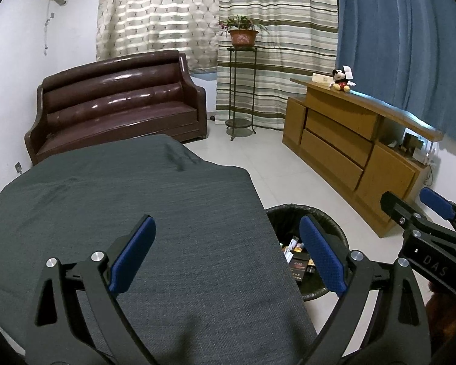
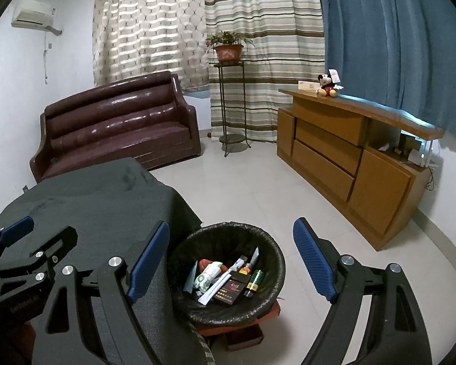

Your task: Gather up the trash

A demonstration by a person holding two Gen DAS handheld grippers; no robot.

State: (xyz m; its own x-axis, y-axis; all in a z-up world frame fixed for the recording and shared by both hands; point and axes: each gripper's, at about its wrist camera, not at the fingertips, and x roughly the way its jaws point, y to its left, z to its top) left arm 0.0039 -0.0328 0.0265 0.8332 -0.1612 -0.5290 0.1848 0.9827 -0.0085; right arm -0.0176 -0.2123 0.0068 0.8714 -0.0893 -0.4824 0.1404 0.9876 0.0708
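Observation:
A black-lined trash bin (image 2: 267, 249) stands on the floor beside a table draped in dark grey cloth (image 1: 121, 200). Inside it lie several pieces of trash (image 2: 228, 276): a black carton, a green bottle, white wrappers. My right gripper (image 2: 231, 261) hovers open above the bin with nothing between its blue pads. My left gripper (image 1: 228, 255) is open and empty over the cloth's right edge, with the bin (image 1: 328, 222) partly hidden behind its right finger. Each gripper shows at the edge of the other's view: the right gripper (image 1: 422, 206) and the left gripper (image 2: 39, 231).
A brown leather sofa (image 1: 118, 103) stands against the far wall. A plant stand with a potted plant (image 1: 241, 35) is beside it. A wooden cabinet (image 2: 349, 152) with a plush toy (image 2: 326, 86) on top runs along the right. The bin rests on a low reddish stool (image 2: 243, 325).

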